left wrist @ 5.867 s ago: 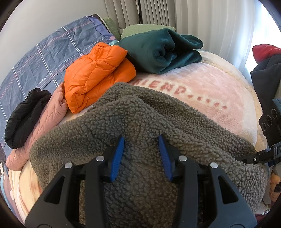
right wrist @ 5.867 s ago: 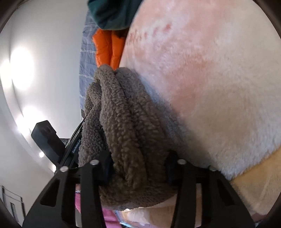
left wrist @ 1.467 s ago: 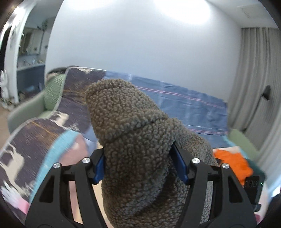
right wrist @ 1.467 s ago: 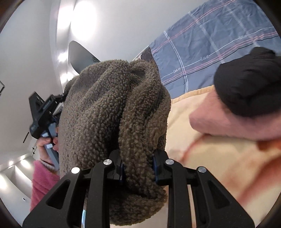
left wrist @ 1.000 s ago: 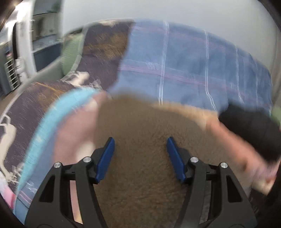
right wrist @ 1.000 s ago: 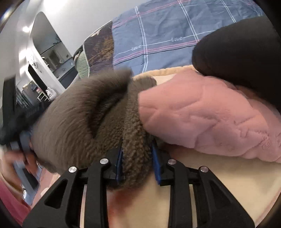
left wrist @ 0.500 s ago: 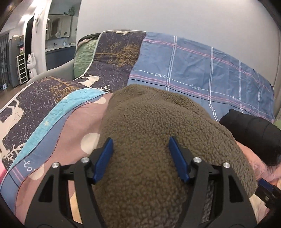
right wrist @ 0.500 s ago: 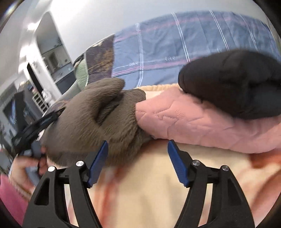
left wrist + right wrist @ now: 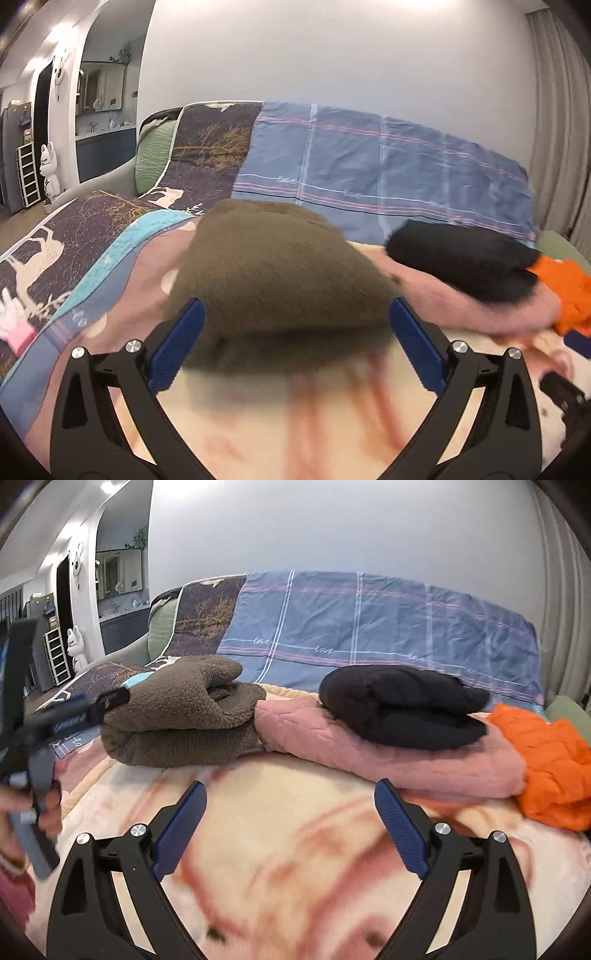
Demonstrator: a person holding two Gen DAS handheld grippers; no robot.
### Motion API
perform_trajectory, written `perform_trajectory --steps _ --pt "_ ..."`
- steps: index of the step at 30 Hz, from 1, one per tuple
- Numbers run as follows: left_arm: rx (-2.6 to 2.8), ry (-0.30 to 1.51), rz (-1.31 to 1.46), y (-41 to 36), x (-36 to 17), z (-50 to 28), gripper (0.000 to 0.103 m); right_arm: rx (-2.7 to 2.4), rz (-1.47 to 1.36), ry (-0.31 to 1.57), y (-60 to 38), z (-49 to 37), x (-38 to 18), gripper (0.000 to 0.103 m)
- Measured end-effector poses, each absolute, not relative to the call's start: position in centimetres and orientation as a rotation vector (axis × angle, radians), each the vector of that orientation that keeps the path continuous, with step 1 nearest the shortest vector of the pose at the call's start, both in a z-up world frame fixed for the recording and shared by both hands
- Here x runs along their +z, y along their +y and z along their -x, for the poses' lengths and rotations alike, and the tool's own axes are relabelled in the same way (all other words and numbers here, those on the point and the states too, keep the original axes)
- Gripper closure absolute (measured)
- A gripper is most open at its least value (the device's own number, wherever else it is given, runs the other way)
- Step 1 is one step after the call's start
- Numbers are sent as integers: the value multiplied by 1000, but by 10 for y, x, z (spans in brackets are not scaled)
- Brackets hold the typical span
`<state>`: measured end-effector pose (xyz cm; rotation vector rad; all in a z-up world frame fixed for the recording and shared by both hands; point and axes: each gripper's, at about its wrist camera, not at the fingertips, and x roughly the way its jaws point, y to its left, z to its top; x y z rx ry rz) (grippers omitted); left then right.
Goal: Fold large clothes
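We are looking at the pink blanket (image 9: 295,867) lying across the bed, with the folded brown fleece (image 9: 181,716) sitting at its far left, touching the pink quilted garment (image 9: 388,753). Our left gripper (image 9: 295,347) and right gripper (image 9: 291,823) have just been opening and are standing wide, gripping nothing.

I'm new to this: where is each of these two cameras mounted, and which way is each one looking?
Left wrist: on the left gripper, facing the brown fleece; only its open jaws show.
Right wrist: on the right gripper, set farther back, facing the row of folded clothes; its open jaws and the person's left hand show.
Shared: fleece, black jacket, pink jacket, orange jacket, blue plaid cover.
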<state>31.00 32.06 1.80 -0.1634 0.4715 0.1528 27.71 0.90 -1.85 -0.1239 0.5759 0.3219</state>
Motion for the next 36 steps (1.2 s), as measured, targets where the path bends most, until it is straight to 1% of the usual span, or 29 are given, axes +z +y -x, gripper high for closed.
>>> perform_trajectory --steps 3,5,6,8,12,17,26,31,36 --pt "158 490 145 296 24 -274 2 301 116 552 -6 -253 -6 6" --pt "170 516 118 278 27 -253 2 271 122 511 -19 -232 5 4" --pt "160 520 113 270 28 -244 2 258 129 496 -22 -225 10 1" --pt "118 518 118 253 34 -221 2 237 136 467 -35 -206 18 1" --pt "90 491 111 222 47 -180 2 184 104 468 -62 -176 28 1" --pt "73 418 88 184 63 -129 2 152 111 433 -88 -136 38 1" --pt "36 355 0 127 85 -70 2 102 102 400 -125 -78 52 1" --pt "108 427 -38 106 81 -55 2 89 100 393 -140 -55 56 1" --pt "83 426 -39 93 77 -42 2 61 107 401 -155 -41 55 1"
